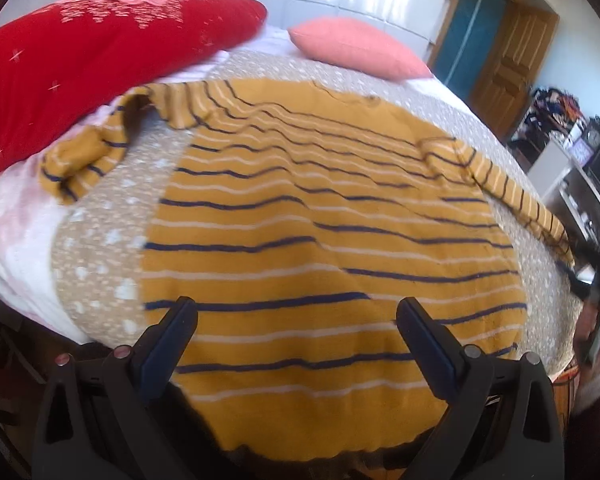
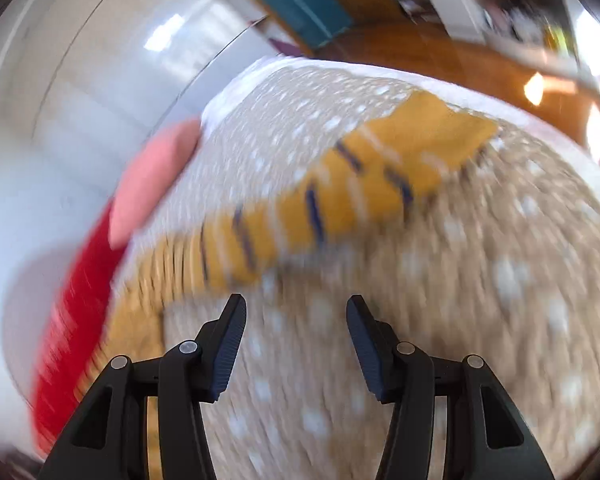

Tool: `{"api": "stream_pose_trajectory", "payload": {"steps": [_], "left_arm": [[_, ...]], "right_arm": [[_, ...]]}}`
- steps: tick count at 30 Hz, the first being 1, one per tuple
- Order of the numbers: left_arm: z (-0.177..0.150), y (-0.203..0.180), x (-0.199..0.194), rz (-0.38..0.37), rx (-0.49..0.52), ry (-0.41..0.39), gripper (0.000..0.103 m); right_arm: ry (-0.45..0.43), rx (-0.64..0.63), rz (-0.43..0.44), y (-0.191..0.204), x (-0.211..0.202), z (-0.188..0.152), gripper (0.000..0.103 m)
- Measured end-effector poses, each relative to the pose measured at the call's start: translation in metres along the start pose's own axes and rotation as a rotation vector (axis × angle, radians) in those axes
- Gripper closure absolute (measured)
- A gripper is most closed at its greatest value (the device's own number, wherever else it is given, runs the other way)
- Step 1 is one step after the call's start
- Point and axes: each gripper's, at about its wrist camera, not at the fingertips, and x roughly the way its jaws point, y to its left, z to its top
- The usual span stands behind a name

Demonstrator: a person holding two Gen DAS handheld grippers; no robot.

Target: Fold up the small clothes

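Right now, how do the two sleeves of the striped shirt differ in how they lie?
The left sleeve is bunched and folded back on itself, with its end near the red pillow. The right sleeve lies stretched out straight, away from the shirt body, toward the bed's edge. The left sleeve partly rests on pink-white bedding; the right sleeve rests on the dotted blanket. Both have the same mustard cloth with dark and white stripes.

Left wrist camera looks low across the striped sweater (image 1: 320, 240); right wrist camera, blurred, tilts over its sleeve (image 2: 340, 188). Both catch the spotted bedspread (image 1: 100, 264).
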Motion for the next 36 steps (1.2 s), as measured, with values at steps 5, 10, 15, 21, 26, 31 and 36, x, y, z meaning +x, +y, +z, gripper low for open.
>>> {"api": "stream_pose_trajectory", "payload": {"steps": [5, 10, 15, 21, 26, 31, 36], "left_arm": [[0.002, -0.016, 0.017, -0.028, 0.016, 0.034, 0.004], [0.007, -0.029, 0.024, -0.052, 0.048, 0.054, 0.004], [0.015, -0.038, 0.009, -0.046, 0.086, -0.008, 0.004], [0.011, -0.04, 0.023, -0.093, 0.063, 0.044, 0.004], [0.012, -0.041, 0.024, -0.087, 0.082, 0.04, 0.004], [0.014, -0.039, 0.024, -0.095, 0.056, 0.04, 0.004], [0.011, -0.037, 0.022, -0.106, 0.053, 0.036, 0.004]], "right_arm": [[-0.046, 0.051, -0.049, 0.005, 0.013, 0.03, 0.031], [0.042, 0.028, -0.177, 0.011, 0.042, 0.052, 0.089], [-0.15, -0.165, 0.091, 0.08, -0.026, 0.09, 0.09], [-0.204, -0.106, 0.01, 0.042, -0.049, 0.068, 0.09], [-0.063, 0.083, -0.104, -0.041, -0.025, 0.036, 0.073], [-0.084, 0.102, -0.072, -0.05, -0.031, 0.025, 0.045], [-0.094, 0.122, -0.117, -0.037, -0.011, 0.03, 0.035]]}}
